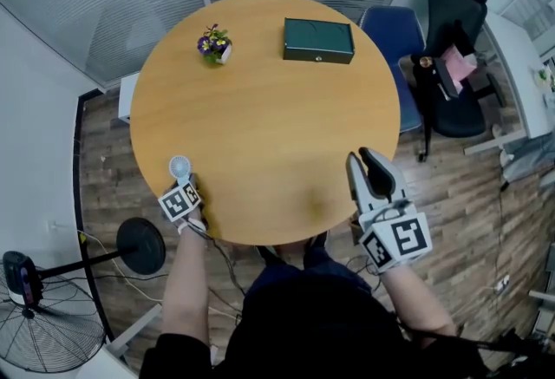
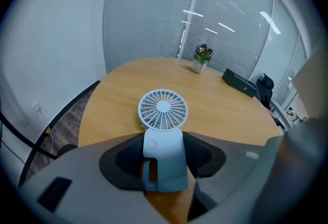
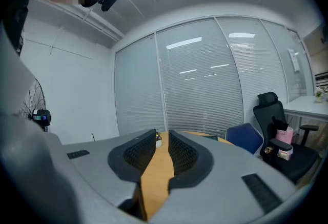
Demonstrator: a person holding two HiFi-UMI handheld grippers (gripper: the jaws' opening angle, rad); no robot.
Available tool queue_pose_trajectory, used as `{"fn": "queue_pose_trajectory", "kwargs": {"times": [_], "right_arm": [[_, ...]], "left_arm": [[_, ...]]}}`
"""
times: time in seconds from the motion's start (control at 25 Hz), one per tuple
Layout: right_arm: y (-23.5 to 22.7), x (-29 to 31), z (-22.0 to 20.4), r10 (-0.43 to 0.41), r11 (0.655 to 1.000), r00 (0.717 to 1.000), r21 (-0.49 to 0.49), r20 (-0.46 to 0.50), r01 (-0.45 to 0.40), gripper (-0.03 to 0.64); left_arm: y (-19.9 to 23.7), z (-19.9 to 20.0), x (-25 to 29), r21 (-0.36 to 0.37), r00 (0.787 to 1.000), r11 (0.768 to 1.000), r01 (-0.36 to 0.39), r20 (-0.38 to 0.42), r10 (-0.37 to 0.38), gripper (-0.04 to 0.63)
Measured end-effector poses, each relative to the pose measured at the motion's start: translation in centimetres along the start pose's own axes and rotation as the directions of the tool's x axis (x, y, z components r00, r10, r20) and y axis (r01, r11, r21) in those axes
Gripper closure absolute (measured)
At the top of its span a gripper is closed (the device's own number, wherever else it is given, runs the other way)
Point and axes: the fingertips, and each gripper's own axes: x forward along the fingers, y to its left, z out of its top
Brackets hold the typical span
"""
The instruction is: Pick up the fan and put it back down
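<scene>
A small pale-blue desk fan (image 1: pixel 179 166) stands upright at the near left edge of the round wooden table (image 1: pixel 277 108). In the left gripper view its round grille (image 2: pixel 163 109) faces the camera above a boxy base. My left gripper (image 2: pixel 164 159) points steeply down with its dark pads against both sides of that base; in the head view only its marker cube (image 1: pixel 180 200) shows behind the fan. My right gripper (image 1: pixel 366 162) hovers at the table's near right edge, roughly level, with a narrow gap between its jaws (image 3: pixel 162 138) and nothing in it.
A small pot of purple flowers (image 1: pixel 214 45) and a dark green box (image 1: pixel 318 40) sit at the table's far side. A blue chair (image 1: pixel 392 30) and a black office chair (image 1: pixel 455 48) stand to the right. A standing floor fan (image 1: pixel 35 316) is at the lower left.
</scene>
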Motion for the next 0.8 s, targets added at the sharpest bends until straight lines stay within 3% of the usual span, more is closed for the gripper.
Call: {"fn": "queue_pose_trajectory", "kwargs": {"times": [0.2,0.52,0.8], "right_arm": [[0.2,-0.6,0.2,0.003,1.0,1.0,0.003,0.009,-0.004,0.537],[0.8,-1.8,0.8,0.019,1.0,0.999,0.003,0.03,-0.019,0.538],[1.4,-2.5,1.3,0.035,0.999,0.998,0.001,0.05,-0.035,0.541]], "left_arm": [[-0.8,-0.1,-0.9,-0.023,0.997,0.997,0.073,0.028,-0.072,0.381],[-3.4,0.8,-4.7,0.014,0.979,0.985,0.174,0.106,-0.175,0.382],[-7.2,0.8,-8.5,0.098,0.953,0.963,0.251,0.152,-0.264,0.381]]}}
